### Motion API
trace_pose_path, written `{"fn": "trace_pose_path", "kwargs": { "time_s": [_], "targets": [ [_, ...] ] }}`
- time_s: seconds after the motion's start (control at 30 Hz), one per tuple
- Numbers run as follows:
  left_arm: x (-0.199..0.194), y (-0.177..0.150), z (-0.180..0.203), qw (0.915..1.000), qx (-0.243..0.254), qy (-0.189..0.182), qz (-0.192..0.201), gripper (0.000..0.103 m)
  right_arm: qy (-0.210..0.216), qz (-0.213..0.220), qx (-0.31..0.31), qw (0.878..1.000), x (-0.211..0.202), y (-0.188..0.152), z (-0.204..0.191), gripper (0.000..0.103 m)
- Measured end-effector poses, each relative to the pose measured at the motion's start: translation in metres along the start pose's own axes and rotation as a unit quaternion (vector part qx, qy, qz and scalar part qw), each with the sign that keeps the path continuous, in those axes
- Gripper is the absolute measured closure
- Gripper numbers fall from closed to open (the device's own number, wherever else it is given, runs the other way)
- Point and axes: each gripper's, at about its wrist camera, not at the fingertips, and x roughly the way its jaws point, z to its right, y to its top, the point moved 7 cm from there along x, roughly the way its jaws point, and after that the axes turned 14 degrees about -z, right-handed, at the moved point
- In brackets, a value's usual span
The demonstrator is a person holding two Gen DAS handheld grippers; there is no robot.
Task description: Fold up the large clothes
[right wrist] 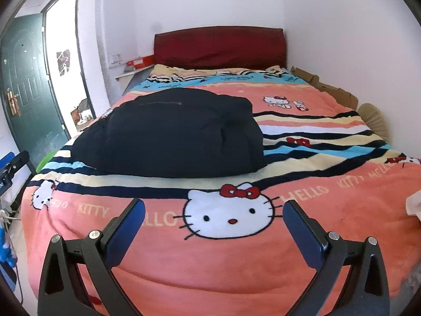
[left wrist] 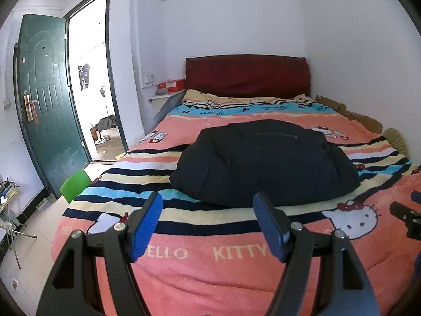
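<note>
Jacket (left wrist: pixel 265 160): dark navy cloth, puffy and quilted, matt with a faint sheen.
Blanket (right wrist: pixel 226 258): fleecy cloth, soft and matt, printed stripes and cat faces.
Headboard (left wrist: pixel 246 75): dark red padded covering, slightly creased, low sheen.
Left claw (left wrist: pixel 208 226): matt black plastic arms, bright metal pins, blue ribbed pads.
Right claw (right wrist: pixel 214 233): same black plastic, smooth dark blue pads.
Door (left wrist: pixel 47 100): green painted panels, semi-gloss.

A home bedroom: a bed (left wrist: pixel 184 276) with red headboard (left wrist: pixel 246 75), and a green door (left wrist: pixel 44 100).
</note>
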Motion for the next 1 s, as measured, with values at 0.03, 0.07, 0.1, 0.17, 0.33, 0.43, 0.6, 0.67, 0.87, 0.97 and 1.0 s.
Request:
{"fn": "trace_pose_path", "kwargs": {
  "time_s": [0.03, 0.07, 0.1, 0.17, 0.33, 0.43, 0.6, 0.67, 0.87, 0.97, 1.0],
  "targets": [
    [0.002, -0.001, 0.001, 1.0, 0.001, 0.0, -0.002, 0.033, -0.003, 0.0, 0.0, 1.0, 0.001, -0.001, 0.002, 0.001],
    [0.003, -0.001, 0.001, 1.0, 0.003, -0.001, -0.004, 0.033, -0.006, 0.0, -0.001, 1.0, 0.003, -0.002, 0.003, 0.001],
    [0.005, -0.002, 0.002, 1.0, 0.004, -0.001, -0.007, 0.033, -0.009, -0.001, -0.002, 1.0, 0.004, -0.002, 0.004, 0.001],
    [0.008, -0.003, 0.004, 0.9999, 0.007, -0.002, -0.011, 0.033, -0.013, -0.002, -0.002, 1.0, 0.007, -0.004, 0.006, 0.001],
    [0.016, -0.007, 0.009, 0.9997, 0.013, -0.004, -0.019, 0.033, -0.015, -0.005, -0.003, 1.0, 0.012, -0.005, 0.009, 0.001],
    [0.02, -0.008, 0.012, 0.9996, 0.017, -0.005, -0.023, 0.033, -0.015, -0.006, -0.004, 1.0, 0.014, -0.005, 0.009, 0.001],
    [0.026, -0.011, 0.015, 0.9994, 0.02, -0.006, -0.029, 0.033, -0.017, -0.006, -0.005, 1.0, 0.017, -0.005, 0.01, 0.001],
    [0.028, -0.012, 0.017, 0.9993, 0.022, -0.006, -0.031, 0.033, -0.017, -0.007, -0.006, 1.0, 0.019, -0.005, 0.01, 0.001],
    [0.035, -0.014, 0.019, 0.9989, 0.026, -0.006, -0.039, 0.033, -0.016, -0.011, -0.008, 1.0, 0.024, -0.005, 0.011, 0.001],
    [0.038, -0.015, 0.02, 0.9987, 0.027, -0.007, -0.043, 0.033, -0.016, -0.013, -0.008, 1.0, 0.026, -0.005, 0.012, 0.001],
    [0.04, -0.015, 0.02, 0.9986, 0.027, -0.008, -0.045, 0.033, -0.016, -0.014, -0.008, 1.0, 0.027, -0.004, 0.012, 0.001]
  ]
}}
